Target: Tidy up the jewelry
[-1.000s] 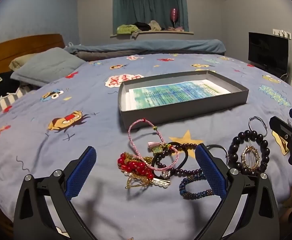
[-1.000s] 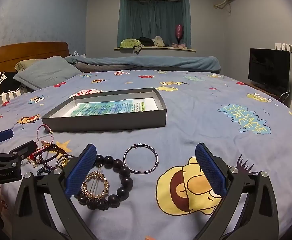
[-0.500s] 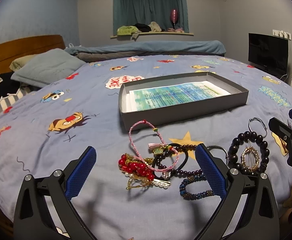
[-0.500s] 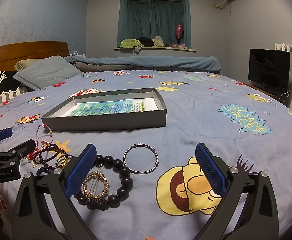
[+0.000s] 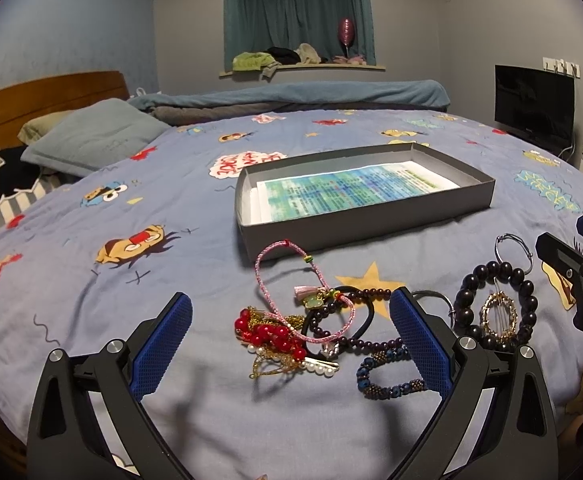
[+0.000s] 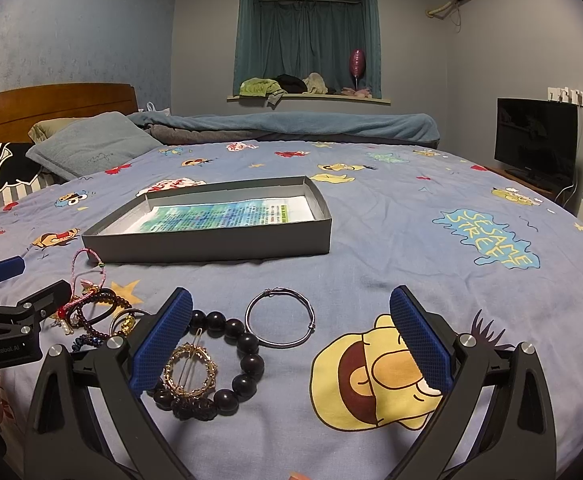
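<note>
A shallow grey box (image 5: 371, 222) (image 6: 211, 245) with a printed sheet inside lies on the bed. In front of it lies a tangle of jewelry: a pink cord bracelet (image 5: 275, 280), red beads (image 5: 269, 332), a dark bead bracelet (image 5: 347, 340) and a blue bead bracelet (image 5: 387, 380). To the right lie a black bead bracelet (image 6: 235, 364), a gold ring clip (image 6: 189, 368) inside it, and a silver bangle (image 6: 279, 322). My left gripper (image 5: 291, 344) is open just above the tangle. My right gripper (image 6: 291, 344) is open beside the bangle.
The bed has a blue cartoon sheet (image 6: 411, 240). Pillows (image 5: 87, 136) and a wooden headboard (image 5: 47, 96) are at the left, a folded blanket (image 6: 291, 126) at the far side, a television (image 6: 535, 136) at the right.
The left gripper has drawn slightly nearer to the box and the tangle. The right gripper has hardly moved. Both stay open.
</note>
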A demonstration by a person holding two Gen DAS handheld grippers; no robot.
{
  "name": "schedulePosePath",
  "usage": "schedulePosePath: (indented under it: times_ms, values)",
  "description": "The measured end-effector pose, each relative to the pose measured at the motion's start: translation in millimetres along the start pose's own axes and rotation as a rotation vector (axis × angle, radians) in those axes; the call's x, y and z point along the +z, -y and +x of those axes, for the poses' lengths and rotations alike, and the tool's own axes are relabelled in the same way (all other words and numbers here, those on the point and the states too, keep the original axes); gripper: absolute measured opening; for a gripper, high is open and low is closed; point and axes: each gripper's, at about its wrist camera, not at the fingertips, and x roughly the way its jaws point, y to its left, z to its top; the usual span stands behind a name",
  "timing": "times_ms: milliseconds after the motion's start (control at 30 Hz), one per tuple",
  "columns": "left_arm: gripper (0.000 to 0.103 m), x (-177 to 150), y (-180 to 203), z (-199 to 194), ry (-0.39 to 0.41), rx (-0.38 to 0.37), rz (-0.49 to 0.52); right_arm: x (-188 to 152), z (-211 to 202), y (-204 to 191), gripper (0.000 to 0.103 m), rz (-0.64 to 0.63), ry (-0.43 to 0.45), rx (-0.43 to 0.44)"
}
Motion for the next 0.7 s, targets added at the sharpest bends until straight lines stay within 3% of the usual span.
schedulePosePath:
  times_ms: [700]
  values:
    - [0.098, 1.4, 1.6, -1.6, 0.001, 0.000, 0.005, 0.1, -0.2, 0.7, 0.098, 0.000, 0.001, -0.002]
